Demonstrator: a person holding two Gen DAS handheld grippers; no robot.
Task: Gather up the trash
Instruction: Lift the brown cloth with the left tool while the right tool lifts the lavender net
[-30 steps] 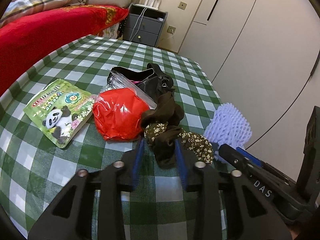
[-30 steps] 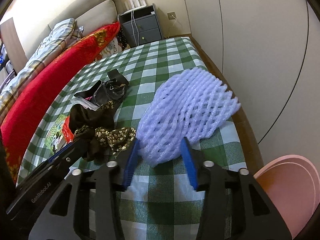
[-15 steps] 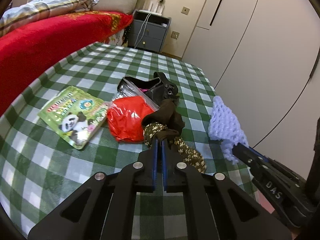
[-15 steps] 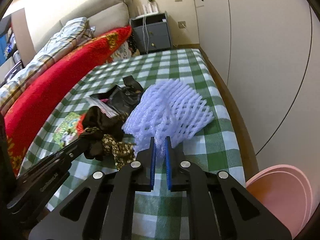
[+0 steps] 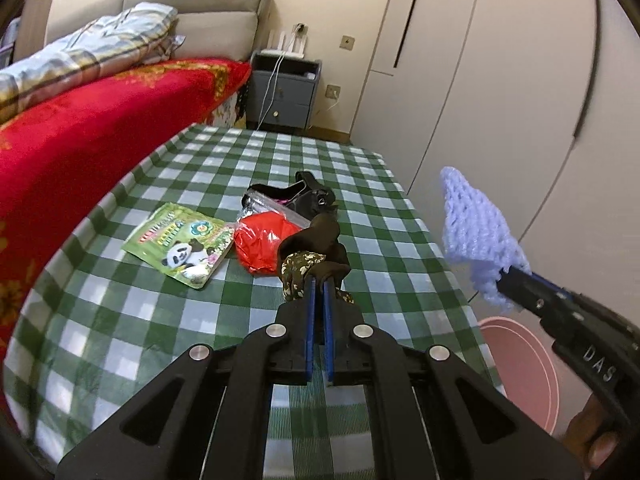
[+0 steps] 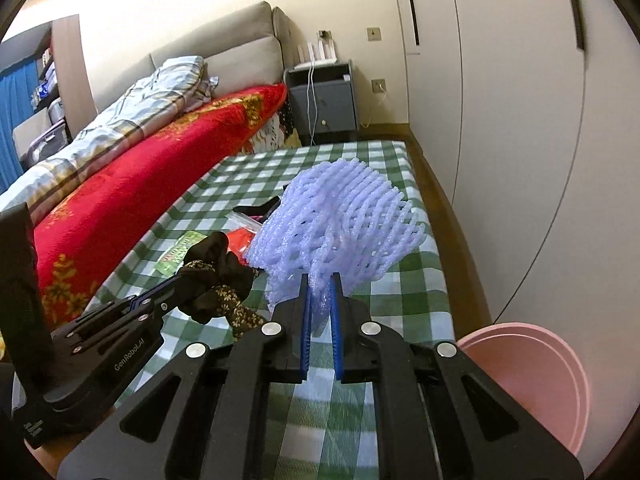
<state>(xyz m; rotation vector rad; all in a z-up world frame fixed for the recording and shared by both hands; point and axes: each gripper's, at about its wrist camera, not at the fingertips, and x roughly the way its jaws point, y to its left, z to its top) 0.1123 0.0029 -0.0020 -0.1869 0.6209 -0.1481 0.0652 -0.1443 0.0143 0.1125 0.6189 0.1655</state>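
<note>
Between the blue pads of the left gripper (image 5: 316, 280), a dark floral-print cloth (image 5: 310, 250) is clamped and held clear above the green checked table (image 5: 132, 320). The right gripper (image 6: 320, 284) is closed on a lavender foam net (image 6: 340, 220), also lifted off the table. Behind the cloth, a red plastic bag (image 5: 260, 242), a panda snack pouch (image 5: 180, 244) and a black bag (image 5: 308, 200) lie on the table. A pink basin (image 6: 532, 376) sits beyond the table's right edge.

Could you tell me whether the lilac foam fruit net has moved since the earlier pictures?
Yes. The lilac foam fruit net, clamped in the right gripper, has risen off the green checked tablecloth where it lay.
</note>
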